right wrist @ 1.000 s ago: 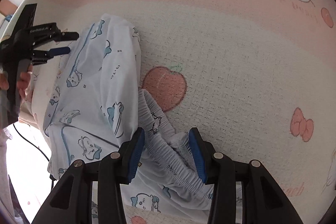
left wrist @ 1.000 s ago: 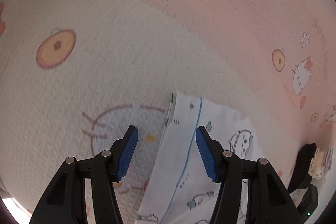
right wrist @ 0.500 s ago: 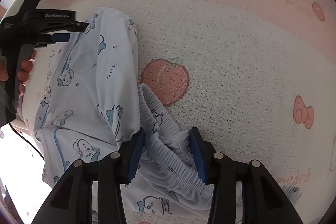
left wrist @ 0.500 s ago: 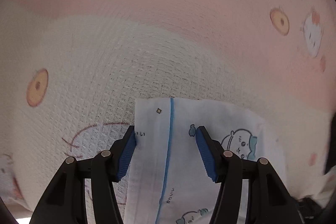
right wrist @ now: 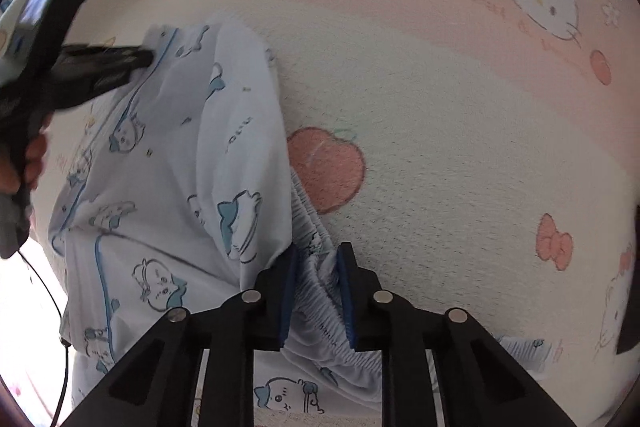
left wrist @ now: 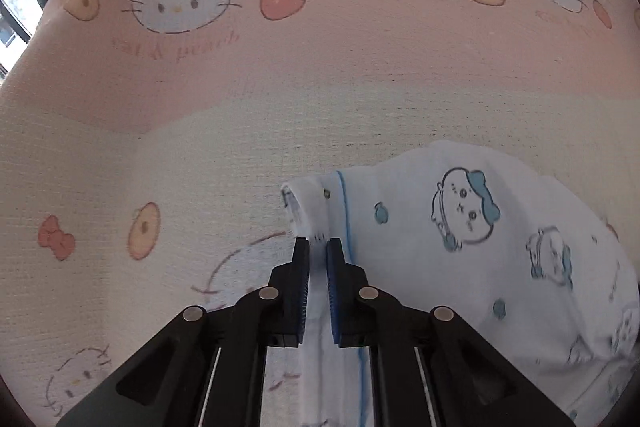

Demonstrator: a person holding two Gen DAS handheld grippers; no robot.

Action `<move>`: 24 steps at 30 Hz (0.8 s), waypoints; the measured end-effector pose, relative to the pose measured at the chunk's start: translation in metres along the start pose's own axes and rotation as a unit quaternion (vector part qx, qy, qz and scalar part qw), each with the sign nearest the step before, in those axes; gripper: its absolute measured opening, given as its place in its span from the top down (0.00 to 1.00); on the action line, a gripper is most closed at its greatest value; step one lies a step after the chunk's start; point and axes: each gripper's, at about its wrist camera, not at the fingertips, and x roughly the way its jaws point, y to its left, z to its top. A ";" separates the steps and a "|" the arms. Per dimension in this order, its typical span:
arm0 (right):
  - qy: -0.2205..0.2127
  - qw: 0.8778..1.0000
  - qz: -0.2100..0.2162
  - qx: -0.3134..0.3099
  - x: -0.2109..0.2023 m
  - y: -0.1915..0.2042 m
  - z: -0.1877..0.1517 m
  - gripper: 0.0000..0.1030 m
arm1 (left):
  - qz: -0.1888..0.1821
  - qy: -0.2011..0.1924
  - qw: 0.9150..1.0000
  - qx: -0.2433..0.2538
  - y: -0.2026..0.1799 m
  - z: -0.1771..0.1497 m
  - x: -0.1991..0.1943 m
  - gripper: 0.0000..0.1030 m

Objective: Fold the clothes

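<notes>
Light blue pyjama trousers (left wrist: 460,227) with cartoon prints lie on a pink and cream blanket (left wrist: 320,67). My left gripper (left wrist: 318,243) is shut on the hem of one trouser leg, beside its blue piping, and the hem curls up just past the fingertips. In the right wrist view the trousers (right wrist: 172,147) spread to the left, and the left gripper (right wrist: 144,57) pinches their far corner. My right gripper (right wrist: 316,251) is closing on the gathered elastic waistband (right wrist: 308,215), which is bunched between the blue pads.
The cat-and-peach print blanket (right wrist: 440,107) covers the whole surface. A person's hand (right wrist: 28,155) holds the left gripper at the left edge. A thin cable (right wrist: 60,327) hangs at lower left, and a dark object (right wrist: 630,287) sits at the right edge.
Both grippers went from open to closed, the left on the trouser-leg hem and the right on the waistband. The left gripper also rolled and shifted, and the hem now curls up.
</notes>
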 end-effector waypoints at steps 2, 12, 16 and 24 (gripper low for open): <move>-0.002 1.000 0.001 0.013 -0.005 -0.008 -0.003 0.86 | -0.005 0.001 1.000 0.000 -0.002 -0.003 -0.008 0.93; 0.016 0.998 -0.030 0.055 -0.025 -0.100 -0.040 0.87 | -0.102 0.022 0.994 -0.036 -0.004 -0.020 -0.007 0.93; 0.034 0.997 -0.020 0.072 -0.019 -0.115 -0.052 0.87 | -0.131 0.050 0.988 -0.058 -0.004 -0.016 -0.003 0.93; 0.030 0.994 0.057 0.083 -0.020 -0.133 -0.055 0.75 | -0.205 0.086 0.966 -0.135 0.001 0.002 0.009 0.59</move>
